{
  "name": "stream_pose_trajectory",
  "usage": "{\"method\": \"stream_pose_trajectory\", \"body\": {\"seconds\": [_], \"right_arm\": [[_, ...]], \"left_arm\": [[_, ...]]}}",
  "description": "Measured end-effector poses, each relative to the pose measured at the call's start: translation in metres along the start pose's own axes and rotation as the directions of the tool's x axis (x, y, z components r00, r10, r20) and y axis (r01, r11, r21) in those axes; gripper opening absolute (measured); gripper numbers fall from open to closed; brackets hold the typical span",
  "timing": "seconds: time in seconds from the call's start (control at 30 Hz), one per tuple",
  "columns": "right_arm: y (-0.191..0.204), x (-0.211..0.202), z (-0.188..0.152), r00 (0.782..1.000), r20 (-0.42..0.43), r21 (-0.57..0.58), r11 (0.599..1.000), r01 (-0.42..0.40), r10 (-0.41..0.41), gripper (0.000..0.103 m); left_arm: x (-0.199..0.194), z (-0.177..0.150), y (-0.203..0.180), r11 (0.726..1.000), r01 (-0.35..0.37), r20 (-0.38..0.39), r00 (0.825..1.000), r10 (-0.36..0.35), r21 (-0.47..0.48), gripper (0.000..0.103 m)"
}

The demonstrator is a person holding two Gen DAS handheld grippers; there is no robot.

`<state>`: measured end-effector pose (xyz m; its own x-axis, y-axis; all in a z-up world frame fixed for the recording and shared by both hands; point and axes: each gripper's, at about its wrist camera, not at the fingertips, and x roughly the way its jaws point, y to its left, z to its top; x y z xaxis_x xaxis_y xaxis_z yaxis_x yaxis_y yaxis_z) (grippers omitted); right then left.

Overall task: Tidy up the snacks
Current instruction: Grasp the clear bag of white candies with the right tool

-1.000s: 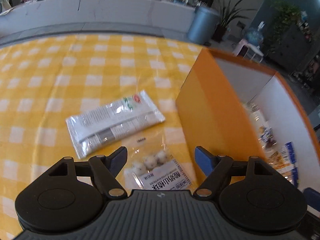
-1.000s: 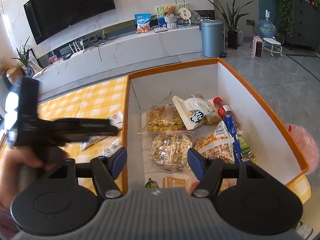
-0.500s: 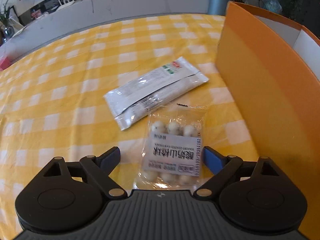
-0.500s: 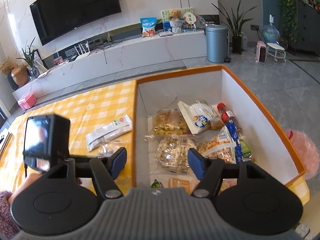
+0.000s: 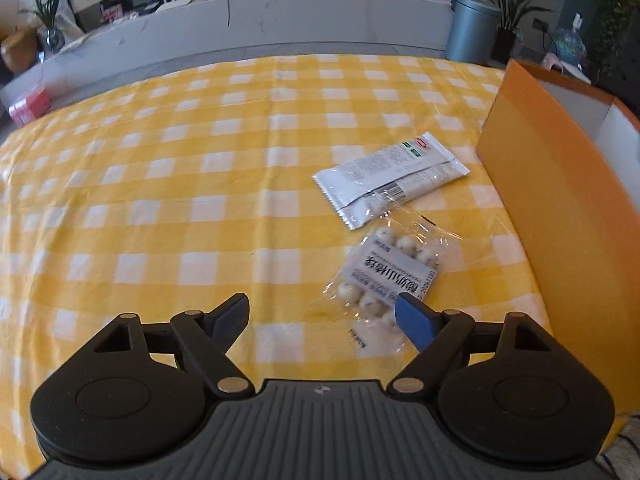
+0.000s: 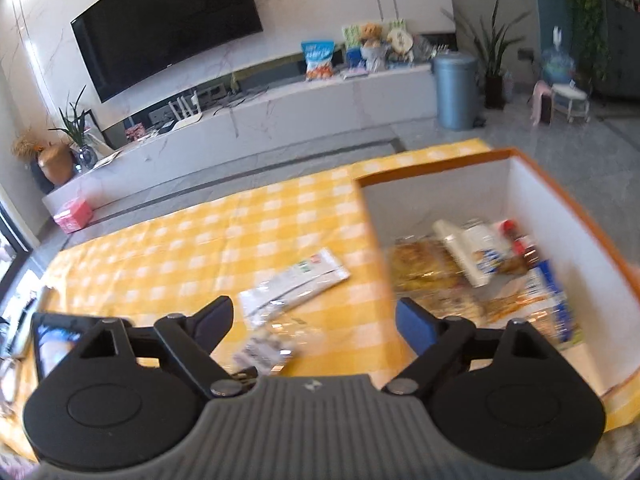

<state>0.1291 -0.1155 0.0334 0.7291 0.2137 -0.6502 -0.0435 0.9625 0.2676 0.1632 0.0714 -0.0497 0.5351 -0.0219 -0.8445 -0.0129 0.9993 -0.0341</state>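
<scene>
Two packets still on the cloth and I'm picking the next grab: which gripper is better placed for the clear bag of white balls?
Probably left. The left gripper, jaws open and empty, hangs just beside the clear bag, its blue fingertip already overlapping the bag's edge. The right gripper sits farther back, straddling the orange box wall.

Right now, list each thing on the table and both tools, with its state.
White packet: flat on the cloth, outside the box, sealed.
Clear bag: flat on the cloth beside the box, label up, not gripped.
Box: open-topped, with several snacks inside.
Left tool: open, nothing between its fingers; the jaws have just been closing a little.
Right tool: open, empty; the jaws have just been opening.
</scene>
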Motion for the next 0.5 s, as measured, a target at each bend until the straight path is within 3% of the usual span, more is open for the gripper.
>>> {"method": "stream_pose_trajectory", "body": {"seconds": [0.07, 0.17, 0.3, 0.5], "right_arm": [[0.011, 0.010, 0.003, 0.999, -0.022, 0.035, 0.999, -0.032, 0.033, 0.091], [0.024, 0.029, 0.003, 0.996, -0.072, 0.118, 0.992, -0.043, 0.052, 0.094], [0.035, 0.064, -0.009, 0.990, -0.142, 0.231, 0.972, 0.045, -0.012, 0.094], [0.057, 0.124, -0.035, 0.950, -0.289, 0.195, 0.965, 0.177, -0.116, 0.094]], "left_arm": [[-0.011, 0.000, 0.015, 0.999, 0.038, -0.010, 0.999, -0.039, -0.017, 0.097], [-0.023, -0.002, 0.034, 1.000, 0.005, -0.036, 0.999, -0.006, -0.010, 0.097], [-0.025, -0.001, 0.062, 0.998, -0.050, -0.023, 0.999, 0.049, -0.045, 0.097], [-0.010, -0.002, 0.101, 0.989, -0.049, -0.058, 0.997, 0.042, -0.139, 0.097]]}}
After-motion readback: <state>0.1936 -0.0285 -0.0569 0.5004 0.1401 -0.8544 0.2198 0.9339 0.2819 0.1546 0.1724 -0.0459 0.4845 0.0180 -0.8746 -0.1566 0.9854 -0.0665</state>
